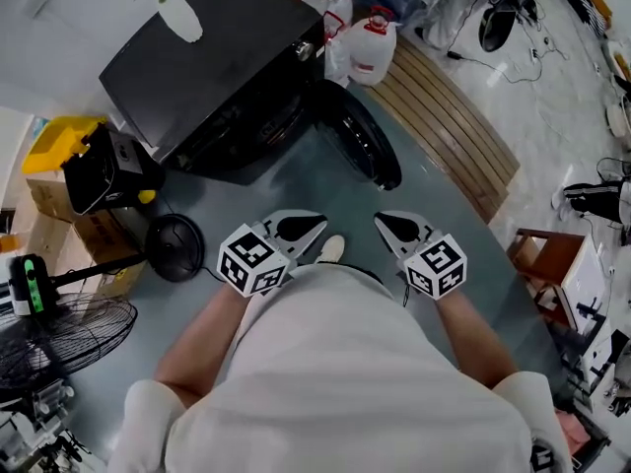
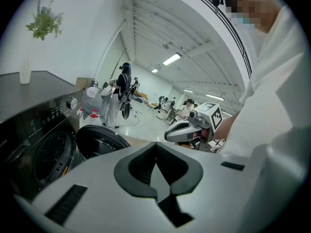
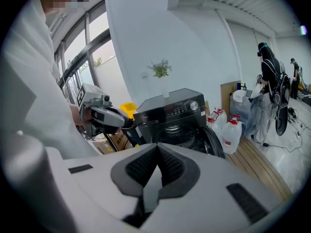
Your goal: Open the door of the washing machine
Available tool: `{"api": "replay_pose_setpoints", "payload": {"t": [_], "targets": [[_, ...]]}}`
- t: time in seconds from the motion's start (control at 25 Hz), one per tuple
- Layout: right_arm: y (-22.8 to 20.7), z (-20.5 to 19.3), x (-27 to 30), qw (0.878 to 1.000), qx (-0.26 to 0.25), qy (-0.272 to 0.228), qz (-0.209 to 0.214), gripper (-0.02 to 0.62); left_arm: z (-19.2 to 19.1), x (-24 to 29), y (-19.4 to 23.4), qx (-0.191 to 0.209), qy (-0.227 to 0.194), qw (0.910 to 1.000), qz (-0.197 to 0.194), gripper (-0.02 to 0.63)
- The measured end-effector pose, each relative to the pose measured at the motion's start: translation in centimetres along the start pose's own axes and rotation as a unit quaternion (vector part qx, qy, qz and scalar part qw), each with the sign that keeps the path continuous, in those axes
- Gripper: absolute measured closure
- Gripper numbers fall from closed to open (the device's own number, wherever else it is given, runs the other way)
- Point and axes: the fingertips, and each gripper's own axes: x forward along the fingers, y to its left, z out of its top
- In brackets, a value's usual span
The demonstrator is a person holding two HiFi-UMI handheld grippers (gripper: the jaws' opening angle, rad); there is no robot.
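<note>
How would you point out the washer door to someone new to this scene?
Start at the black washing machine at the top of the head view, white vase on its lid. The door is the round dark ring swung open from its front, next to the slatted wooden platform. Unlike the flat black disc lying to the lower left, it stands on edge, hinged to the machine.

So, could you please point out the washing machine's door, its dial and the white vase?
door [image 1: 361, 139]: head view, inner face of the open door.
dial [image 3: 194, 105]: right gripper view, the knob's front.
white vase [image 1: 181, 18]: head view, its body.
</note>
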Motion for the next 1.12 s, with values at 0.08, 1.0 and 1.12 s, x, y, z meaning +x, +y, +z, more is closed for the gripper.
{"api": "replay_pose_setpoints", "payload": {"t": [0.08,1.0,1.12], "targets": [[0.1,-0.3,0.3,1.000,0.000,0.002,0.004,0.588,-0.1,-0.1,0.1,-0.003,0.000,1.0000,0.004,0.589],[1.0,-0.8,4.1,0.997,-0.012,0.054,-0.049,0.589,-1.4,-3.2,4.7,-0.007,-0.008,0.9999,0.010,0.589],[0.0,-1.6,3.9,0.996,-0.020,0.073,-0.037,0.589,-2.0,-3.3,5.3,-0.030,-0.012,0.9991,0.026,0.589]]}}
